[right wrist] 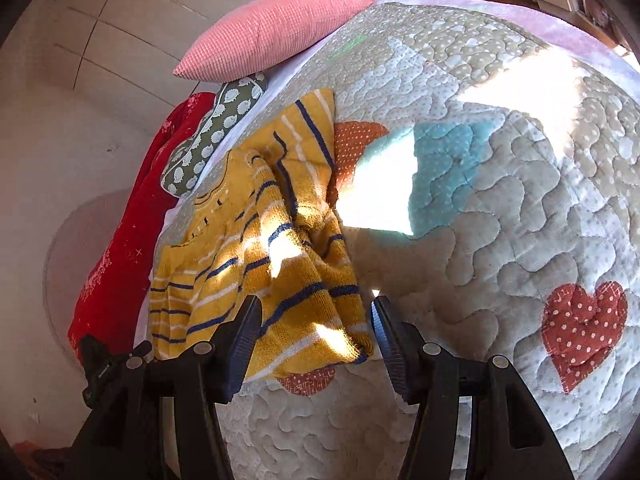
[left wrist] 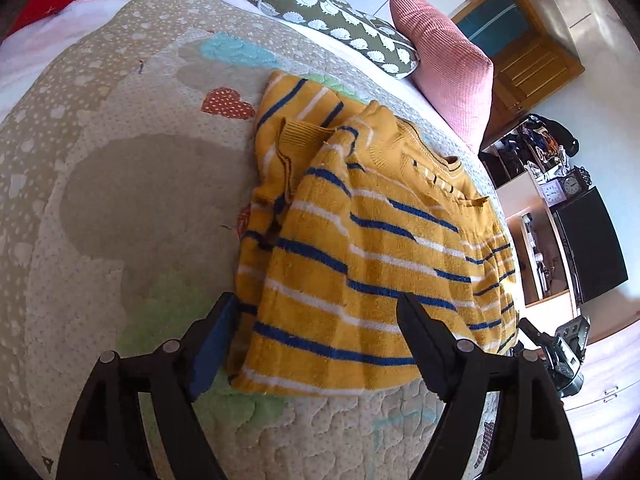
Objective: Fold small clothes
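Observation:
A small mustard-yellow sweater (left wrist: 360, 240) with blue and white stripes lies partly folded on the quilted bed cover (left wrist: 120, 200). One side is laid over the body and a sleeve sticks out at the far side. My left gripper (left wrist: 316, 320) is open and empty, its jaws either side of the sweater's near hem, just above it. In the right wrist view the sweater (right wrist: 256, 264) lies rumpled in patchy sunlight. My right gripper (right wrist: 316, 320) is open and empty over its near corner.
A pink cushion (left wrist: 444, 68) and a green patterned pillow (left wrist: 332, 16) lie at the bed's far edge. A red blanket (right wrist: 132, 240) hangs at the side. Shelves and a dark screen (left wrist: 588, 240) stand beyond the bed. The other gripper (left wrist: 560, 348) shows past the sweater.

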`<state>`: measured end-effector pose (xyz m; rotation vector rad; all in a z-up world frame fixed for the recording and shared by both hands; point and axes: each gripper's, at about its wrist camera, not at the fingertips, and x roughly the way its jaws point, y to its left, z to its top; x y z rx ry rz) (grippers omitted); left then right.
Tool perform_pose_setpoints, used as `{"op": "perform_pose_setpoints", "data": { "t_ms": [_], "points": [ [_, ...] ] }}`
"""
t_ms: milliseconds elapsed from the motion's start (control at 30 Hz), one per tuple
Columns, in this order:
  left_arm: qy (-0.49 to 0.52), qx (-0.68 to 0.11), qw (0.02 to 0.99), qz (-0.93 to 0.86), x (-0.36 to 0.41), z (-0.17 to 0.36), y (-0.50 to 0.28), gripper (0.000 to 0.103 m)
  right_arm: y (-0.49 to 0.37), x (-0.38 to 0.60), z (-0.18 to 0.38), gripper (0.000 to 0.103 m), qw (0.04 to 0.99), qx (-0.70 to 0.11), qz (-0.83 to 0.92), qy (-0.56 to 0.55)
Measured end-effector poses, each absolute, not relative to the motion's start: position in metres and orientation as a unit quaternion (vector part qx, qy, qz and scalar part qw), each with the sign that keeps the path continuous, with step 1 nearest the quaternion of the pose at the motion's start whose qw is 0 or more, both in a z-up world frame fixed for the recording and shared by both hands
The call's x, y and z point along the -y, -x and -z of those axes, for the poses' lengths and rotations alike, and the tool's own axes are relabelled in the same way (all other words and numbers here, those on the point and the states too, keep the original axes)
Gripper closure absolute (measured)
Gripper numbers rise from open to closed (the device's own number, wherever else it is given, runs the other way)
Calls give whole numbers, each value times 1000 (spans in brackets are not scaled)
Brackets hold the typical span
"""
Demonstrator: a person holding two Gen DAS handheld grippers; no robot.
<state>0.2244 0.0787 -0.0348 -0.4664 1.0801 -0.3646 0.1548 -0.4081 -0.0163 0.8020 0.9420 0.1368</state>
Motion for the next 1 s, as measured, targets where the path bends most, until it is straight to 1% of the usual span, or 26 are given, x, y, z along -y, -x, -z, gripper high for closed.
{"op": "perform_pose_setpoints", "data": {
  "t_ms": [133,167,267,300,333,367,400,667,867,1000],
  "points": [
    [218,-506,816,177,-67,43,-236,16,-169,394,22,37,818,-428,-78,-376],
    [219,-504,817,174,-64,44,-237,15,-172,390,23,34,819,-427,-81,-374],
    [218,-509,818,154,-57,45,-242,17,-184,377,25,33,824,-427,-89,-362],
    [205,-517,820,138,-54,44,-243,33,-187,374,25,34,824,-428,-85,-362],
    [184,-526,821,123,-50,42,-243,50,-190,371,26,47,822,-427,-86,-367],
    [168,-537,818,115,-48,41,-244,84,-194,368,29,82,808,-437,-98,-383],
    [166,-546,813,112,-48,39,-244,91,-198,365,36,87,787,-451,-111,-405],
    [206,-540,808,115,-73,9,-215,94,-176,385,26,89,758,-443,-116,-464],
    [215,-542,801,137,-79,4,-168,94,-132,386,8,89,756,-453,-139,-451],
    [206,-547,800,136,-83,14,-126,94,-85,390,11,89,750,-460,-144,-452]
  ]
}}
